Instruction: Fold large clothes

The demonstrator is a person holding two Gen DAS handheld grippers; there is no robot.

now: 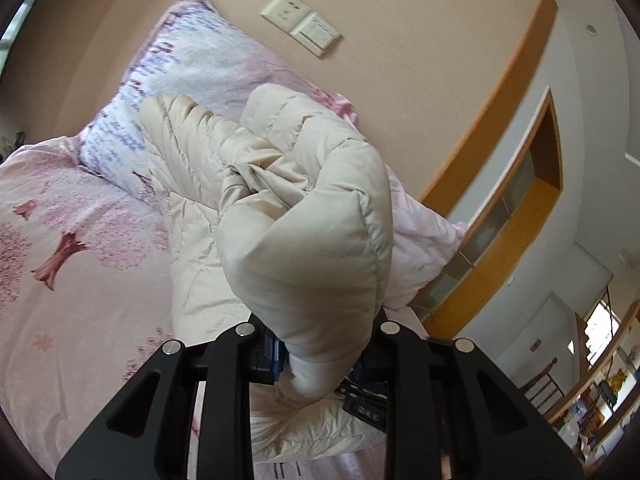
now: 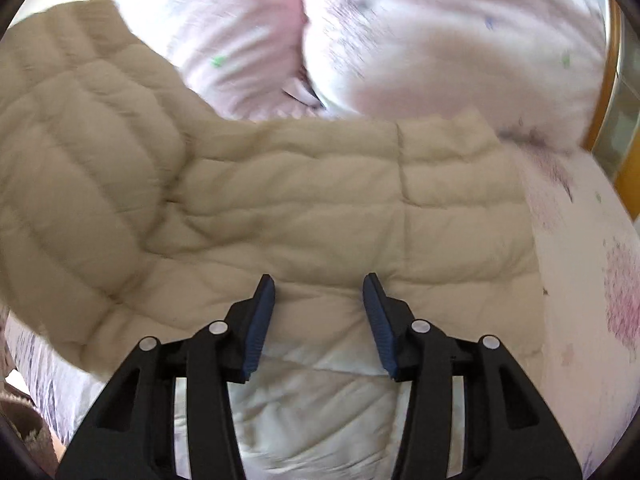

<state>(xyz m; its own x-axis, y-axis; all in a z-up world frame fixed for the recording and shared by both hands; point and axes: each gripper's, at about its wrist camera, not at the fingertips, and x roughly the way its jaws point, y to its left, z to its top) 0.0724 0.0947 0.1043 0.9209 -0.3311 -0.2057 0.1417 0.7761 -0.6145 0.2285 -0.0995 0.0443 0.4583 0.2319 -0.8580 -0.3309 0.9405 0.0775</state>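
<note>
Left wrist view: my left gripper (image 1: pixel 316 364) is pinching a puffy fold of the beige quilted jacket (image 1: pixel 308 216). The blue pads (image 1: pixel 277 354) press into the fabric from both sides, and the pinched part bulges up in front of the lens, lifted off the rest of the garment. The rest of the jacket lies on the bed (image 1: pixel 60 280), whose pink sheet carries a tree print. A patterned pillow (image 1: pixel 168 76) leans against the tan wall (image 1: pixel 400 40) behind the jacket, touching it. A second, pale pink pillow (image 1: pixel 424 240) sits just beside the lifted fold on the right. A double switch plate (image 1: pixel 302 22) is mounted on the wall above the pillows. A wooden-framed cabinet (image 1: pixel 512 216) stands to the right of the bed.

Right wrist view: my right gripper (image 2: pixel 319 312) is spread, with nothing between its blue pads (image 2: pixel 260 320); it hovers over the jacket (image 2: pixel 280 200), which lies spread flat across the bed (image 2: pixel 580 300), quilted panels facing up. A paler inner lining (image 2: pixel 320 400) shows below the gripper. Two pink pillows (image 2: pixel 440 40) lie at the far edge of the jacket, touching it. The view is motion-blurred, so I cannot tell finer detail.
</note>
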